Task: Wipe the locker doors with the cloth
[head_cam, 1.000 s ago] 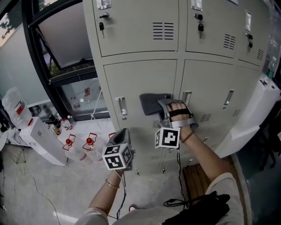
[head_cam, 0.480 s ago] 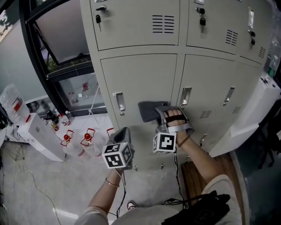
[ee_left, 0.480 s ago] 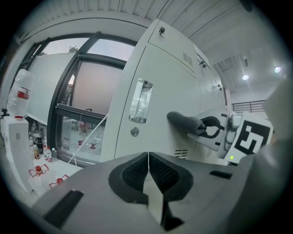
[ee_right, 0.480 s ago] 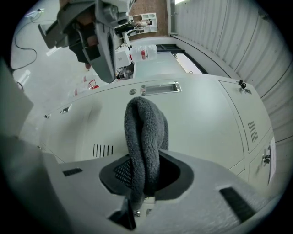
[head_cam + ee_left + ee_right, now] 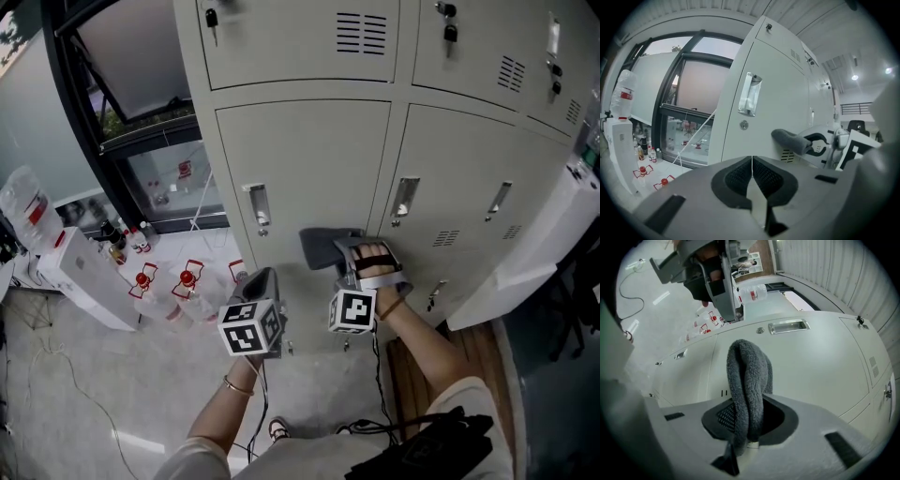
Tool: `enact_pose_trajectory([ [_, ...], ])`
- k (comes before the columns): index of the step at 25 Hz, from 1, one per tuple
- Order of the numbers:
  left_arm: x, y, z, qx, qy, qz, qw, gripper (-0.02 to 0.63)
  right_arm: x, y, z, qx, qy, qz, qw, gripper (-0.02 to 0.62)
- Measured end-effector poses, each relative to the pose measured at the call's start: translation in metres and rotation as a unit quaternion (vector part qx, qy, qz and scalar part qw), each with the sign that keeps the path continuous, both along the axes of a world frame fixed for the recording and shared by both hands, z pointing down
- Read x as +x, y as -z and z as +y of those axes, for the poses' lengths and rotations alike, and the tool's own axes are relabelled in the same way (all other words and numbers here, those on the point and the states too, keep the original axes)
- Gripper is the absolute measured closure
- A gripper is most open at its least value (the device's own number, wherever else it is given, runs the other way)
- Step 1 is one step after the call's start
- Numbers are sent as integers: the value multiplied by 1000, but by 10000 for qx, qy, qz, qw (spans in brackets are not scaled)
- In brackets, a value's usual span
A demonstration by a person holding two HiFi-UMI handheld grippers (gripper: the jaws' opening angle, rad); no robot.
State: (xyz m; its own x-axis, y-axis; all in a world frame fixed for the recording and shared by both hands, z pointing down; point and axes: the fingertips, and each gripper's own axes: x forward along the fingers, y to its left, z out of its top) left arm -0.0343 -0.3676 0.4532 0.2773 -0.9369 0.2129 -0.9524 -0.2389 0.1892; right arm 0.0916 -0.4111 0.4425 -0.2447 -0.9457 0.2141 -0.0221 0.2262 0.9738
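Along the bottom centre of the head view, both forearms reached forward toward the lockers, and the left wrist (image 5: 236, 389) wore a thin bracelet. Left of centre, the left tool (image 5: 262, 281) hovered just short of the lockers. Its jaws were pressed together with nothing between them, and they pointed at the lower part of a grey locker door (image 5: 309, 159). Just to its right, the right hand (image 5: 372, 262) was strapped into the right tool (image 5: 339, 251), with the fingers curled over the housing. That tool's jaws were clamped on a folded dark grey cloth (image 5: 322, 246). The cloth stuck out toward the left, its far end against the door, to the lower right of the recessed handle (image 5: 258, 208). Farther off, at the left of the frame, clear bottles with red caps (image 5: 142, 281) stood on the floor (image 5: 112, 394) below a black-framed window (image 5: 131, 66).
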Motion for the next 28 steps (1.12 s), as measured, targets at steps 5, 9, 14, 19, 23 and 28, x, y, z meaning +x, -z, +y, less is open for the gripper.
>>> enact_pose_trajectory([
  [5, -4, -10, -1, -87, 62, 13, 9999, 595, 0, -34, 0, -332, 17, -10, 9994, 522],
  [9, -7, -18, 0, -174, 106, 1, 9998, 595, 0, -54, 1, -532, 26, -32, 9986, 523],
  [14, -11, -27, -2, -267, 149, -10, 9995, 595, 1, -75, 1, -721, 20, -23, 9974, 523],
  [19, -15, -40, -3, -390, 204, 18, 9990, 596, 0, -94, -1, -838, 44, 112, 9964, 523],
  [23, -15, -46, -4, -431, 238, 33, 9988, 595, 0, -105, -1, -895, 43, 210, 9958, 523],
  [28, -16, -52, -4, -471, 256, 6, 9986, 595, 0, -117, 0, -997, 16, 252, 9947, 522],
])
